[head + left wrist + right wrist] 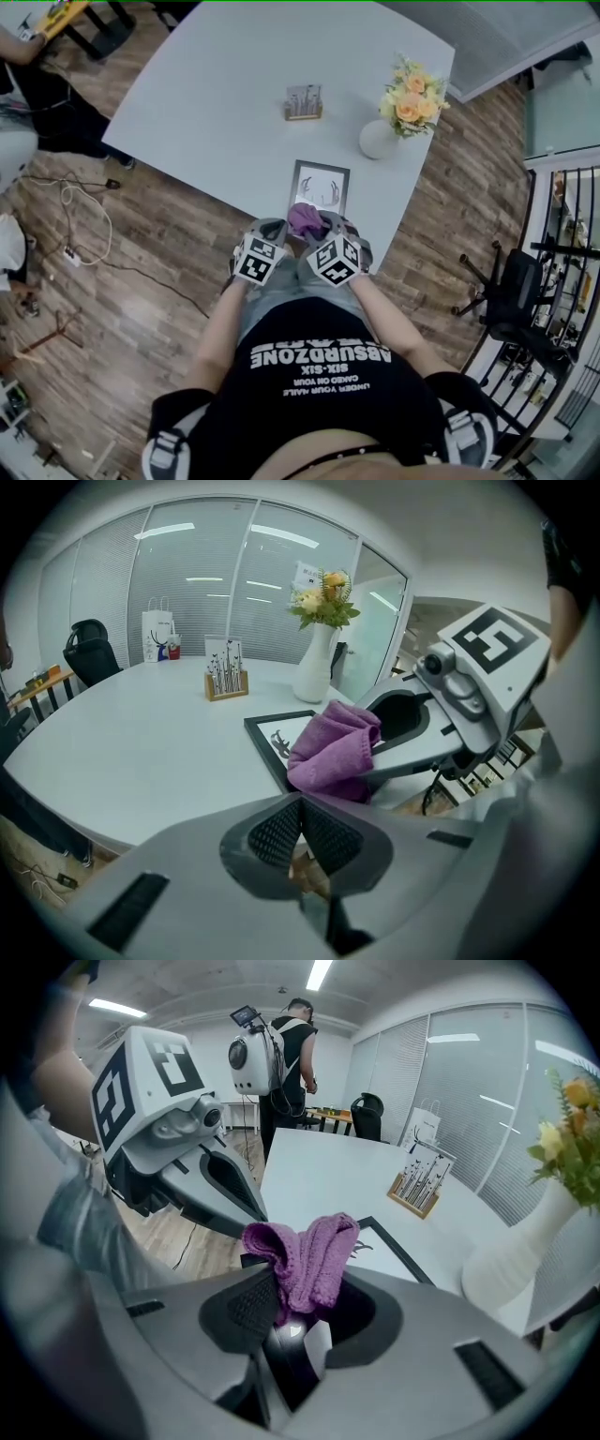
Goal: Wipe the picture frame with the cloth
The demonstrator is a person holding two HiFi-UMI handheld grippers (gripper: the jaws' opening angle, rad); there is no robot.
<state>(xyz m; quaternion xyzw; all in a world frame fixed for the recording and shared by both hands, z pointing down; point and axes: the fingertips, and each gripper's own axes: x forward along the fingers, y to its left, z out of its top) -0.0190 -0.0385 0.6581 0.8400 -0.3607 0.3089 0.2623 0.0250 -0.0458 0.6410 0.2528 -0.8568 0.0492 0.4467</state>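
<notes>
At the near edge of a pale table point(216, 103), the right gripper point(300, 1307) has its jaws clamped on a bunched purple cloth point(305, 1251), which sticks up out of them in loose folds. Just beside it, the left gripper point(302, 832) has its ribbed pads pressed together with nothing between them. Both are held side by side, close to the person's waist. The picture frame point(319, 186), black-edged with a light print inside, lies flat on the table right in front of the grippers, and the cloth sits over its near end; whether cloth and frame touch cannot be told. Beyond the frame, to the right, a white vase point(379, 139) holds yellow and orange flowers point(412, 96). Further back stands a small wooden holder point(304, 103). A wood-plank floor point(141, 281) surrounds the table, with a dark office chair point(516, 291) off to the right. Another person point(291, 1049) stands in the room behind
</notes>
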